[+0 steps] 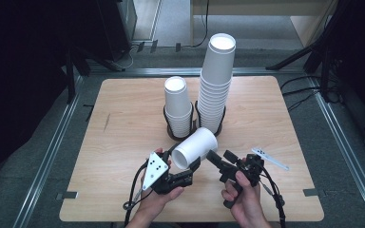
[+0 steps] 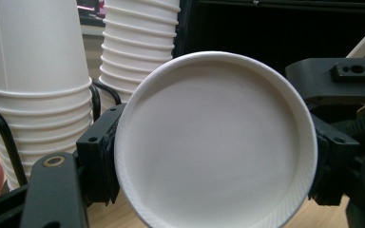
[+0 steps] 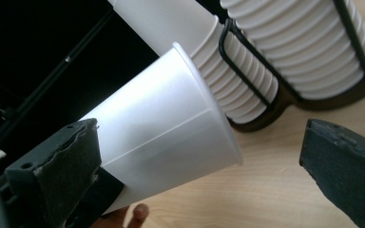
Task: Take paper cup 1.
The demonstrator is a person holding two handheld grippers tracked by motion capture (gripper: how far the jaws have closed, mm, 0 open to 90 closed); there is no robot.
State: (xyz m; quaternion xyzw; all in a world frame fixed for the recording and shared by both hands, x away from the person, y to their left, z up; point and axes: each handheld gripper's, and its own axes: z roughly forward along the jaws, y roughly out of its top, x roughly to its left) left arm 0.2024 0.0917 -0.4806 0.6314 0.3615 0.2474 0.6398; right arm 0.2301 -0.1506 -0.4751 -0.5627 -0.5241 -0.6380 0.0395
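One white paper cup (image 1: 196,147) is held tipped on its side just above the wooden table (image 1: 123,142), its closed base turned toward the person and its open mouth toward the two stacks behind it. It is clamped across the base end by the left gripper (image 1: 193,164), whose black jaws are seen in the left gripper view pressed against either side of the cup's round bottom (image 2: 216,142). The right gripper (image 1: 221,159) is held just beside the cup, its jaws spread wide apart; in the right gripper view the cup (image 3: 166,133) is seen lying against the left-hand jaw, while the other jaw stands well clear of it. Just behind the cup, two stacks of upturned paper cups are set side by side in black wire holders: a short stack (image 1: 178,107) at the left and a tall stack (image 1: 216,80) at the right. A small white strip (image 1: 270,159) is seen lying on the table near the right gripper.
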